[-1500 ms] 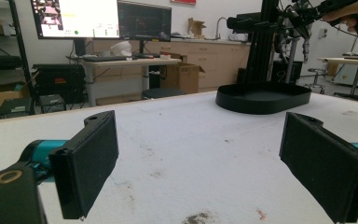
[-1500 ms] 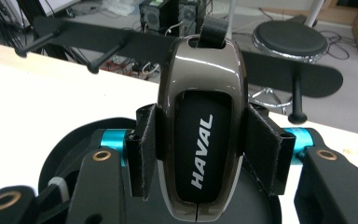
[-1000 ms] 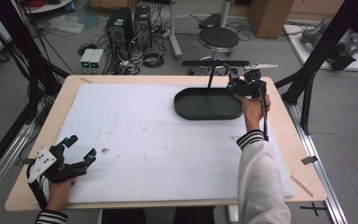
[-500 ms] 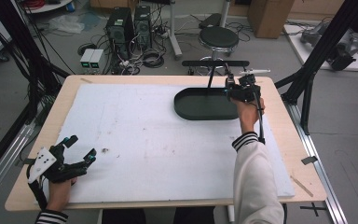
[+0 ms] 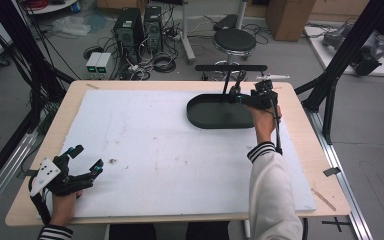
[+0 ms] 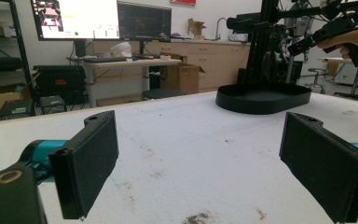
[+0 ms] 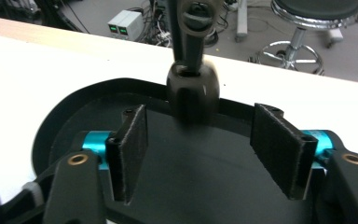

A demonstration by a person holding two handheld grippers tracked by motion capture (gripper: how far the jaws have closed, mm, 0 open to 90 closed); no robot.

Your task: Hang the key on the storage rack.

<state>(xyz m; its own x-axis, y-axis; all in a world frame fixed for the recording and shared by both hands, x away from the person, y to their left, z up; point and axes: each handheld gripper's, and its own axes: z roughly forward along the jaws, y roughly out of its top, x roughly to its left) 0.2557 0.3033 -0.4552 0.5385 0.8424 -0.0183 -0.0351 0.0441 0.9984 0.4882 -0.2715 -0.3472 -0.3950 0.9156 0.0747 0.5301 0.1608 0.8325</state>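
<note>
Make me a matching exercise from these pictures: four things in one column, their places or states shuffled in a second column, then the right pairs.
Things
1. left gripper
2. right gripper
3. black tray
4. round stool

Places or states
A. on the floor beyond the table's far edge
B. open, over the black tray
C. open, at the near left corner of the table
D. lying on the white sheet, far right part of the table

Pairs: 1-C, 2-B, 3-D, 4-A
</note>
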